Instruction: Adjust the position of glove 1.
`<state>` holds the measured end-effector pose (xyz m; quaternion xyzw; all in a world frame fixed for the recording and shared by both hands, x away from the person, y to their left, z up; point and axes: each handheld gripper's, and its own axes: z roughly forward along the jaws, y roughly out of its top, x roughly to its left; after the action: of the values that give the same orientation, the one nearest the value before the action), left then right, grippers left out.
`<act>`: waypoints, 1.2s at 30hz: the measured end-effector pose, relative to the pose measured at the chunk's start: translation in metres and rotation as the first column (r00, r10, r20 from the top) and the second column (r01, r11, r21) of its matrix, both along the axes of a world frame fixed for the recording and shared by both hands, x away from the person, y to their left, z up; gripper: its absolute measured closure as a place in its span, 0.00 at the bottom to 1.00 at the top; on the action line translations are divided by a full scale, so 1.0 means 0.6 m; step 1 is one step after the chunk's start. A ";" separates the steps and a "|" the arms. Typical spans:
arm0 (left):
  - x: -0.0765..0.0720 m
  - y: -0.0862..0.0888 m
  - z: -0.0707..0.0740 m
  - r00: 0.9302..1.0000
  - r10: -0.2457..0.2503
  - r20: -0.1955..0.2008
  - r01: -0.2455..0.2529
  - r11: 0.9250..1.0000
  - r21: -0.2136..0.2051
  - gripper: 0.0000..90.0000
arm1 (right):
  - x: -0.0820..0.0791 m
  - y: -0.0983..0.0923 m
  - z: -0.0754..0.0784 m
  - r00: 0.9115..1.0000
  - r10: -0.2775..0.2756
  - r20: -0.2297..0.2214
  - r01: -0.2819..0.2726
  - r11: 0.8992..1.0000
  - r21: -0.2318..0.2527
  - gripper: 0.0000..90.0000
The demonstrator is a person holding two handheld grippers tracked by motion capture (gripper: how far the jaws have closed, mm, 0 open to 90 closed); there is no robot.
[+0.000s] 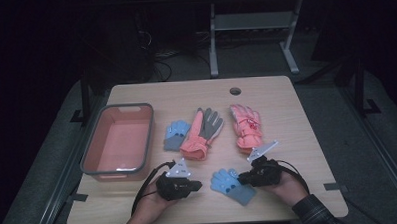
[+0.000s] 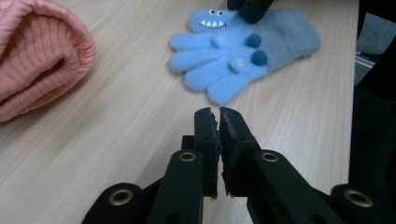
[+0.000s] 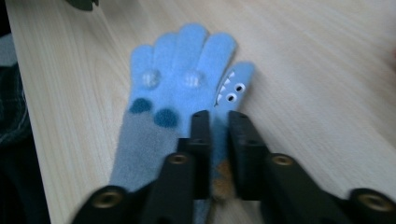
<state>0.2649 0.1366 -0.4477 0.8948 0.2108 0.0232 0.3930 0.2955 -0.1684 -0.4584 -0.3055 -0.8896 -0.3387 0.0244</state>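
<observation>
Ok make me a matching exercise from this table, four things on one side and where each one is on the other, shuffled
Things:
1. pink basin
2. monster glove
3. coral ski glove
4. left gripper

Places or states:
A. under the right gripper
B. far left of the table
C. shut, holding nothing
D. right of the grey-fingered glove

Pairs: 1-B, 2-A, 3-D, 4-C

Tabletop (image 1: 297, 133): pale wood-grain laminate, smooth, low sheen. Blue glove (image 3: 182, 88): fuzzy knit cloth, grey cuff, small woolly pompoms. Pink glove (image 1: 246, 126): padded, quilted fabric. Ribbed knit cuff on coral glove (image 2: 37, 60). Bin (image 1: 118, 140): smooth pink plastic, grey rim. Gripper fingers (image 2: 208, 135): matt black plastic, brass-coloured rivets.
</observation>
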 end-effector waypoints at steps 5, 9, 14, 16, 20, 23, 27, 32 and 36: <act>0.000 -0.007 0.002 1.000 -0.014 0.007 0.014 1.000 0.002 0.97 | 0.001 0.001 0.010 0.999 -0.031 0.037 0.031 1.000 0.002 0.98; 0.003 -0.012 0.007 1.000 -0.011 0.014 0.011 1.000 -0.008 0.97 | 0.014 -0.005 0.034 0.991 -0.063 0.122 0.065 0.998 -0.006 0.98; 0.010 -0.016 0.010 1.000 -0.010 0.019 0.010 1.000 -0.023 0.97 | 0.030 -0.005 0.072 0.971 -0.080 0.223 0.087 0.996 -0.020 0.97; 0.015 -0.026 0.011 1.000 -0.006 0.026 0.006 1.000 -0.025 0.98 | 0.032 -0.005 0.081 0.969 -0.091 0.231 0.095 0.995 -0.009 0.97; 0.025 -0.054 0.007 0.999 -0.019 0.043 0.019 1.000 -0.010 0.99 | 0.033 0.002 0.080 0.968 -0.090 0.236 0.094 0.996 -0.004 0.97; 0.034 -0.077 -0.004 0.999 -0.019 0.032 0.019 1.000 -0.001 0.99 | 0.028 0.011 0.077 0.968 -0.076 0.239 0.080 0.997 -0.008 0.97; 0.049 -0.101 -0.016 0.999 -0.024 0.032 0.023 0.999 0.025 1.00 | 0.022 0.024 0.076 0.969 -0.054 0.239 0.058 0.998 -0.010 0.97; 0.067 -0.122 -0.028 0.999 -0.008 0.037 0.007 0.999 0.031 1.00 | 0.013 0.031 0.078 0.970 -0.037 0.242 0.037 0.999 0.005 0.97; 0.081 -0.126 -0.035 0.999 0.008 0.039 -0.010 0.999 0.038 1.00 | 0.003 0.039 0.079 0.970 -0.008 0.241 0.002 1.000 0.026 0.97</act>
<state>0.3133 0.0607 -0.4685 0.9005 0.2067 0.0461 0.3798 0.2971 -0.1448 -0.4109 -0.2639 -0.8809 -0.3845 -0.0809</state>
